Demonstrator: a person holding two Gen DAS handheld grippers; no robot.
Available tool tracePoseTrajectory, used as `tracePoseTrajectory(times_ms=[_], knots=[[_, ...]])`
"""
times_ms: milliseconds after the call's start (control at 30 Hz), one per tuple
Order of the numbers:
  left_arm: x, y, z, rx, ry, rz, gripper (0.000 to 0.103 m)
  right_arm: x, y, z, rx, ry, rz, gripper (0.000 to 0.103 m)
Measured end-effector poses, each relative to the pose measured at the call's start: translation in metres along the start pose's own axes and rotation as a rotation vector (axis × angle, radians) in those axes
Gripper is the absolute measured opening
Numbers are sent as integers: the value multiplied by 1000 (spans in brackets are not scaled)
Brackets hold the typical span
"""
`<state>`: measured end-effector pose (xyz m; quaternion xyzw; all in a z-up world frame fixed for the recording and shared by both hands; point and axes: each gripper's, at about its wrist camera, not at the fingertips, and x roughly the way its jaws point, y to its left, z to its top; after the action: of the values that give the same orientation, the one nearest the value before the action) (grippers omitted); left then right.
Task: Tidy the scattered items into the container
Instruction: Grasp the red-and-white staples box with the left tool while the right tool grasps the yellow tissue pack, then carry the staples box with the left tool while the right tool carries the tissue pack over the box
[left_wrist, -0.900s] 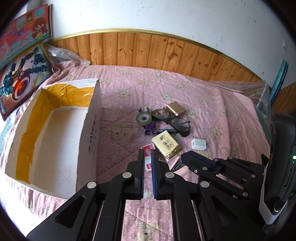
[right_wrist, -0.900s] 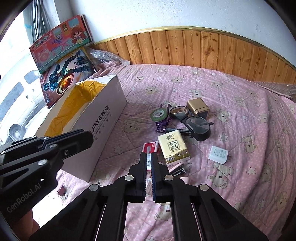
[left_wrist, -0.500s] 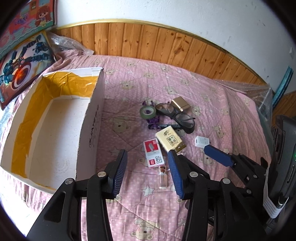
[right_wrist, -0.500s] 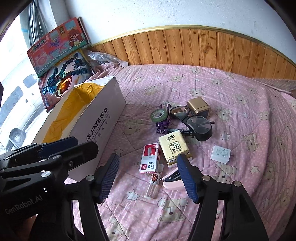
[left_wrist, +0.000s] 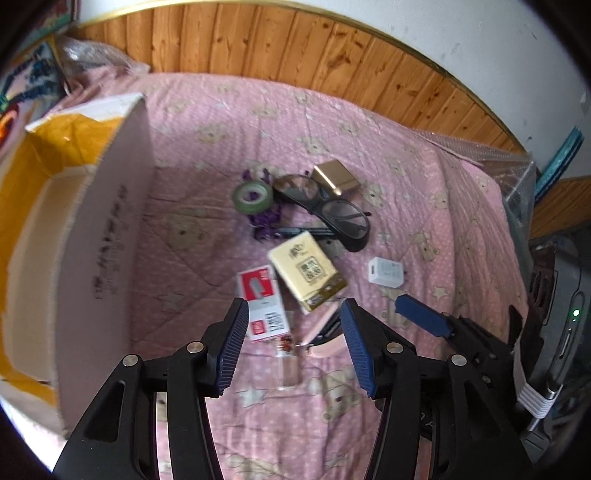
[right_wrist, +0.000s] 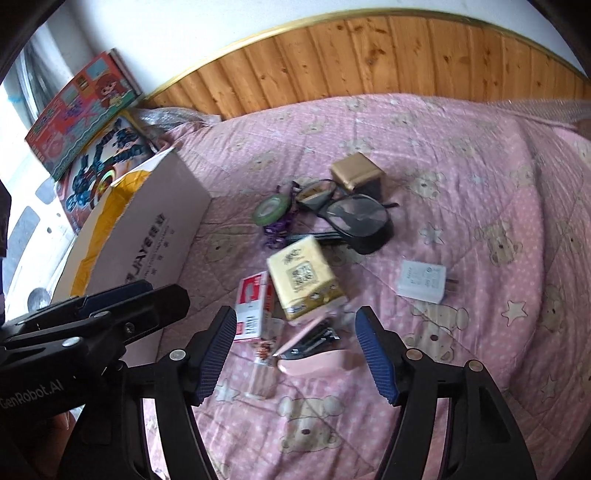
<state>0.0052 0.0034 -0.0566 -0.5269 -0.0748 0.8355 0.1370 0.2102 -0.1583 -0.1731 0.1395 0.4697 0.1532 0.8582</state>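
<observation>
A cluster of small items lies on the pink bedspread: a yellow tissue pack (left_wrist: 306, 275) (right_wrist: 303, 282), a red and white box (left_wrist: 263, 304) (right_wrist: 253, 310), a pink stapler (right_wrist: 314, 354) (left_wrist: 325, 334), a clear tube (left_wrist: 286, 360) (right_wrist: 263, 371), black glasses (left_wrist: 332, 214) (right_wrist: 351, 218), green tape (left_wrist: 253, 195) (right_wrist: 271, 209), a gold box (left_wrist: 335, 178) (right_wrist: 356, 171) and a white charger (left_wrist: 386, 271) (right_wrist: 421, 282). An open white cardboard box (left_wrist: 107, 236) (right_wrist: 155, 229) stands at the left. My left gripper (left_wrist: 293, 328) hangs open above the red box and stapler. My right gripper (right_wrist: 297, 334) is open over the stapler, holding nothing.
Wooden wall panelling (right_wrist: 369, 59) runs behind the bed. Toy boxes (right_wrist: 81, 107) lean against the wall at the far left, beside crumpled plastic wrap (right_wrist: 173, 118). More plastic wrap (left_wrist: 517, 177) lies at the bed's right edge.
Both grippers went from shut to wide open. Both have moved forward and down toward the item cluster, which now looks larger.
</observation>
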Motion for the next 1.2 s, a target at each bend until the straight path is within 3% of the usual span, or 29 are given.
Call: tracePoseTrajectory(times_ms=[200, 300, 433, 467, 500, 533, 600, 800, 900, 1000, 1133, 1200], knots=[[29, 15, 9, -94, 65, -24, 55, 17, -23, 4, 40, 16, 23, 68], [35, 33, 8, -143, 71, -12, 55, 32, -13, 11, -32, 33, 38, 73], [49, 33, 2, -108, 96, 8, 55, 71, 2, 17, -151, 89, -11, 73], [52, 35, 2, -94, 102, 14, 55, 80, 3, 17, -165, 103, -34, 71], [56, 34, 1, -83, 106, 24, 55, 90, 3, 16, -182, 122, -57, 61], [59, 33, 1, -73, 108, 27, 55, 96, 2, 16, -194, 131, -70, 59], [65, 33, 2, -60, 114, 24, 55, 96, -1, 18, -208, 114, -99, 54], [99, 41, -1, -86, 167, -7, 54, 86, -21, 16, -127, 118, -127, 53], [98, 43, 1, -84, 122, -30, 52, 88, -20, 15, -135, 106, -144, 54], [99, 49, 0, -84, 103, -30, 39, 89, -16, 12, -177, 81, -176, 54], [98, 54, -1, -84, 98, -50, 39, 87, -16, 8, -178, 79, -164, 53], [90, 58, -1, -86, 90, -49, 39, 81, -22, 16, -111, 78, -139, 52]])
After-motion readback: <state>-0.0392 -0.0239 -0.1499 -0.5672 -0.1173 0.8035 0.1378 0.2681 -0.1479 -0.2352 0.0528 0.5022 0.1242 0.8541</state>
